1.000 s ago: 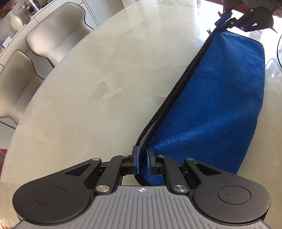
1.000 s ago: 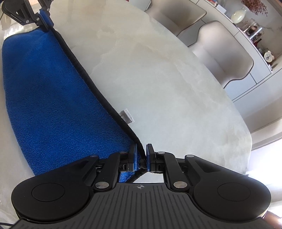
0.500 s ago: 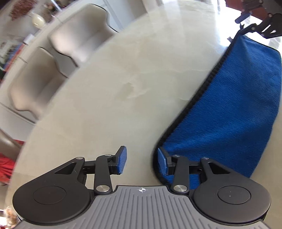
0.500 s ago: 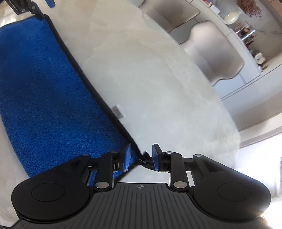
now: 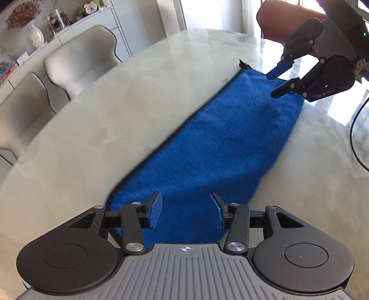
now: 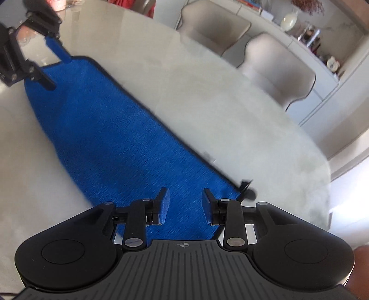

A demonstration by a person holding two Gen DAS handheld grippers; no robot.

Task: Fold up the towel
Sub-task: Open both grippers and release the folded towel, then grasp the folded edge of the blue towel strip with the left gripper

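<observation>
A blue towel (image 5: 221,147) with a black edge lies folded into a long strip on the pale marble table (image 5: 110,120). It also shows in the right wrist view (image 6: 120,143). My left gripper (image 5: 185,203) is open and empty above the strip's near end. My right gripper (image 6: 185,198) is open and empty above the opposite end. Each gripper appears in the other's view: the right one (image 5: 275,84) over the far end, the left one (image 6: 58,71) likewise. A small black loop (image 6: 246,188) sticks out at the towel's corner.
Two beige chairs (image 5: 83,57) stand along the table's far side, in front of a white sideboard with a vase (image 5: 37,38). A black cable (image 5: 355,138) hangs at the right. A brown chair back (image 5: 283,20) stands beyond the table.
Both grippers have opened and let go of the towel's edge. Both have lifted and shifted over the folded strip. The towel now lies flat on the table.
</observation>
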